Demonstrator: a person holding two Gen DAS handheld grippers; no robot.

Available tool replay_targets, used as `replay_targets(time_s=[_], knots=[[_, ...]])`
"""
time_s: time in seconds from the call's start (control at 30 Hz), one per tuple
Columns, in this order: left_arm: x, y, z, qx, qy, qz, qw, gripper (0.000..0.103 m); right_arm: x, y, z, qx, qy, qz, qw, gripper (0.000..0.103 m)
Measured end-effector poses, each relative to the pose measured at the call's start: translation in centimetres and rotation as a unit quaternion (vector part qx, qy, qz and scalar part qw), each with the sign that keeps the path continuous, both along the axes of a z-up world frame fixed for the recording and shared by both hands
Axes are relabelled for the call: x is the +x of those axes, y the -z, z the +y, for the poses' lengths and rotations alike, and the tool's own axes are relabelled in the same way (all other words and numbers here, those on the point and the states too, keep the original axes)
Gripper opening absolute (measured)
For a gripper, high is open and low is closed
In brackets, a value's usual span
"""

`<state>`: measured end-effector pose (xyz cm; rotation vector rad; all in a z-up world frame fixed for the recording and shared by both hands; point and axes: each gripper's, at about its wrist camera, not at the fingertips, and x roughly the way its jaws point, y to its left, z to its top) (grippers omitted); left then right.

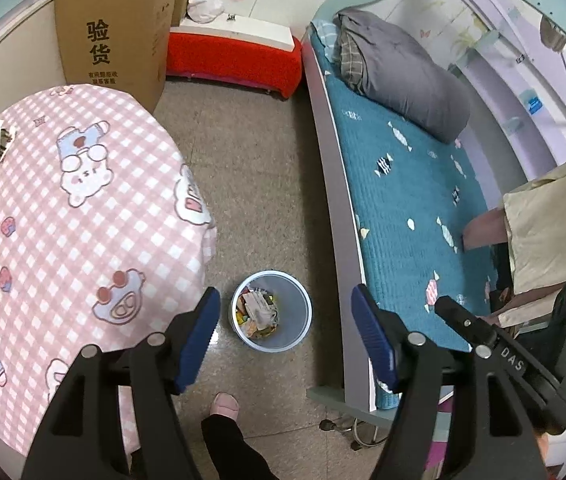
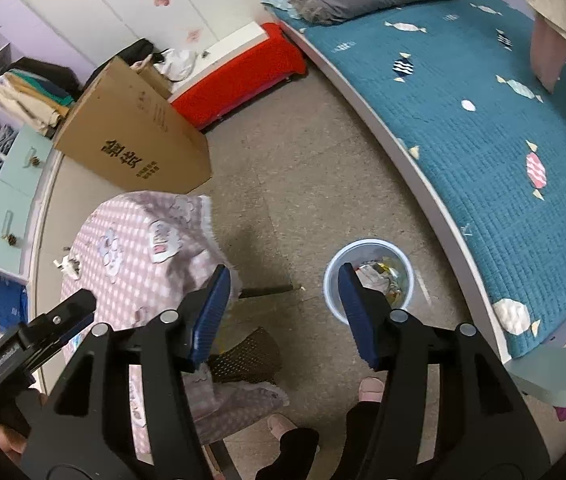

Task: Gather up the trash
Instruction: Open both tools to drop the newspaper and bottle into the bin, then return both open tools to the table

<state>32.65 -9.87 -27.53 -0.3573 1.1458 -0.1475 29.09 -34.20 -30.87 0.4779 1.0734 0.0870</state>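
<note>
While ribbed blue-padded left tool point(image 1: 285, 312) gapes — round bin point(image 1: 301, 334) holds crumpled trash point(image 1: 259, 314).

Pink checked cloth point(image 1: 83, 208) over the desk, cardboard box point(image 1: 117, 36) behind it, red-covered bench point(image 1: 235, 60) beyond, teal quilted bed point(image 1: 411, 208) bearing grey bedding point(image 1: 407, 76).

Both wrist views look steeply down, sharing the bin point(image 1: 271, 316).

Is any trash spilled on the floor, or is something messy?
No trash seems spilled: the wrappers sit inside the white bin on the floor. One thing looks askew: the big cardboard box leans tilted against the cabinet. Both grippers are open and empty.
</note>
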Motion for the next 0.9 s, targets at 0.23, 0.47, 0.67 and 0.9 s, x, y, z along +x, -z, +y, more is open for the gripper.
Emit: replay_targets(time_s=[0.23, 0.47, 0.67, 0.9], knots=[[-2.4, -2.1, 4.0, -0.001, -0.007, -0.027, 0.9996, 0.073, -1.9, -2.6, 7.8, 0.006, -0.054, -0.026, 0.998, 0.056], [-5.7, -3.9, 11.9, 0.012, -0.010, -0.045, 0.9989, 0.074, -4.6, -4.7, 17.7, 0.014, -0.086, -0.049, 0.995, 0.056], [-8.4, -4.4, 20.1, 0.019, -0.023, -0.051, 0.9983, 0.076, -6.9, -5.3, 26.0, 0.017, -0.099, -0.062, 0.993, 0.056], [-11.1, -3.6, 28.1, 0.034, -0.044, -0.036, 0.9978, 0.077, -8.9, -4.5, 33.5, 0.012, -0.120, -0.052, 0.991, 0.058]])
